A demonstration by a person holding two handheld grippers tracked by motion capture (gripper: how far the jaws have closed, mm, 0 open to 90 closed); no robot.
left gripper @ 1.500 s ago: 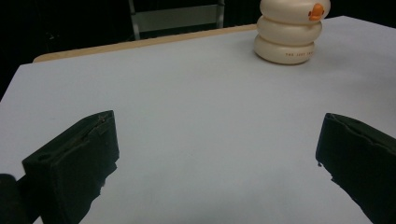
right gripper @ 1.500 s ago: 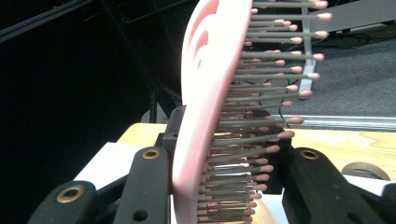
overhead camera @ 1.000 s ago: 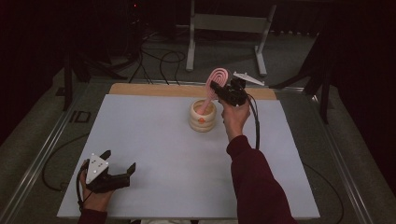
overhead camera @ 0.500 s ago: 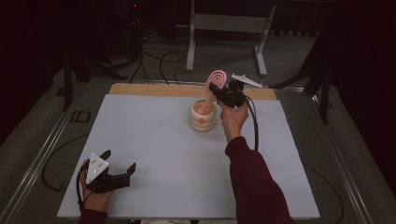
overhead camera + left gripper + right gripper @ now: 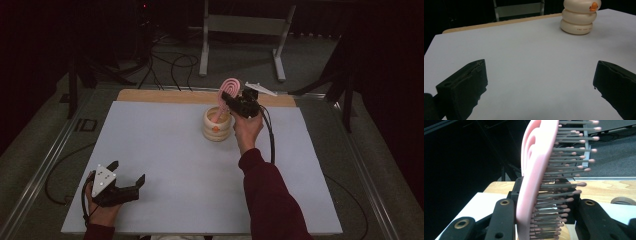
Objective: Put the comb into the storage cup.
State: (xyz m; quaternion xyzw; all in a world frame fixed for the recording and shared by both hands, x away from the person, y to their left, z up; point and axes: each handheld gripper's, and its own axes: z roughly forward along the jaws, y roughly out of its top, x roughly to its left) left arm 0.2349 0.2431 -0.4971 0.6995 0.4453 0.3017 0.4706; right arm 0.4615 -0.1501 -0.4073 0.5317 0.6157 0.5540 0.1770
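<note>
Nearest the person, the left gripper (image 5: 131,181) rests low at the table's (image 5: 165,150) near-left corner, its jaws spread wide with nothing but bare white surface between them. Farther out, past the middle of the table, the right gripper (image 5: 231,103) is clamped on a pink brush (image 5: 227,92); in the right gripper view the brush (image 5: 536,177) stands nearly upright between the jaws, its bristles pointing to that view's right. Just below the brush sits a cream ringed holder (image 5: 216,125) with an orange mark, and the brush's lower end dips into its mouth.
</note>
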